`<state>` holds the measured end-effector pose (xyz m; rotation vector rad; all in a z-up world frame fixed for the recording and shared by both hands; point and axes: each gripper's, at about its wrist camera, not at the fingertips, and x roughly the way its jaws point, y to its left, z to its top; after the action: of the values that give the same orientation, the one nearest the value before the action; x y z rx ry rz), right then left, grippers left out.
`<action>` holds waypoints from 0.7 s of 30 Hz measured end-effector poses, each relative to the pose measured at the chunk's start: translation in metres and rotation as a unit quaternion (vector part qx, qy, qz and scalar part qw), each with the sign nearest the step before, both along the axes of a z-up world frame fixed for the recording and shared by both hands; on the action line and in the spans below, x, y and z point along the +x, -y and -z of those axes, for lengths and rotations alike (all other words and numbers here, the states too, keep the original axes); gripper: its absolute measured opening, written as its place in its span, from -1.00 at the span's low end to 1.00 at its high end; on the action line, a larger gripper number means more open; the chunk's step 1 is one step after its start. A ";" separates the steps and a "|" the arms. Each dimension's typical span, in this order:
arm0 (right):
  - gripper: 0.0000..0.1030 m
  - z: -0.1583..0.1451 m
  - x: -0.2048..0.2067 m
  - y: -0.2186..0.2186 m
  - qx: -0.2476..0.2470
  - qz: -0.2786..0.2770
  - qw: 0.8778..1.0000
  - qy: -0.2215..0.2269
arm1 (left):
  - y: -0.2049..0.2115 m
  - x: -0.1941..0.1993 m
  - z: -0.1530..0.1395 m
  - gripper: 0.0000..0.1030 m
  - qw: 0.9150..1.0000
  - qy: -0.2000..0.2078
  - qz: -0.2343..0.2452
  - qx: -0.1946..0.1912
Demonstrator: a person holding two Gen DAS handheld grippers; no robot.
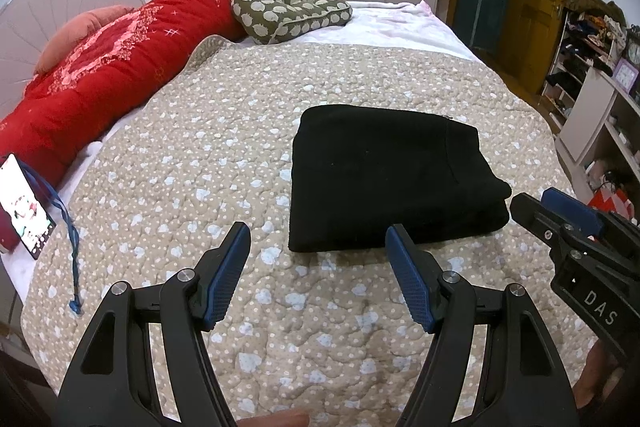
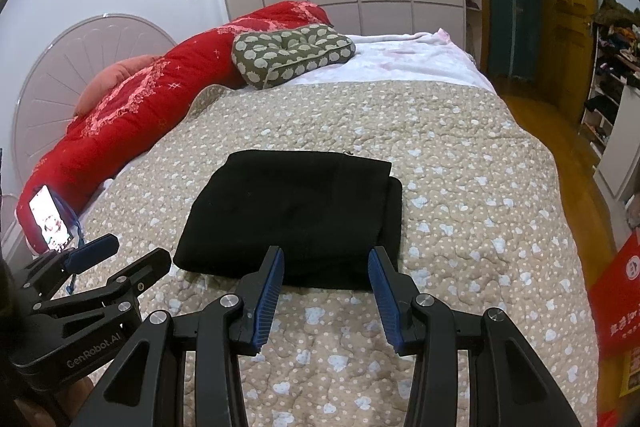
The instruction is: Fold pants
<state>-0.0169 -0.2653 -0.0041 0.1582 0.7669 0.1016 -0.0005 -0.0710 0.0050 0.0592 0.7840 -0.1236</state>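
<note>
One folded black pants (image 1: 392,183) on quilt (image 1: 240,147), left tongs (image 1: 318,239) spread, right tongs (image 2: 326,259) spread, both empty

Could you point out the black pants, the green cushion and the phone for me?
Black pants (image 2: 296,211): right wrist view, middle of the folded top layer.
Green cushion (image 1: 290,11): left wrist view, centre of its patterned top.
Phone (image 1: 26,213): left wrist view, middle of its lit screen.
</note>
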 end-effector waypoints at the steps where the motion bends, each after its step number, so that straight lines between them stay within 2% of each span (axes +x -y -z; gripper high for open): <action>1: -0.18 0.000 0.000 0.000 0.001 0.000 1.000 0.000 | 0.001 0.000 0.000 0.37 1.000 0.001 0.000 0.003; 21: -0.18 -0.001 -0.001 -0.002 0.001 -0.003 1.000 0.002 | 0.006 -0.001 0.004 0.37 1.000 0.000 0.009 0.011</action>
<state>-0.0179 -0.2634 -0.0030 0.1572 0.7631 0.1090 -0.0016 -0.0774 0.0013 0.0871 0.7859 -0.1311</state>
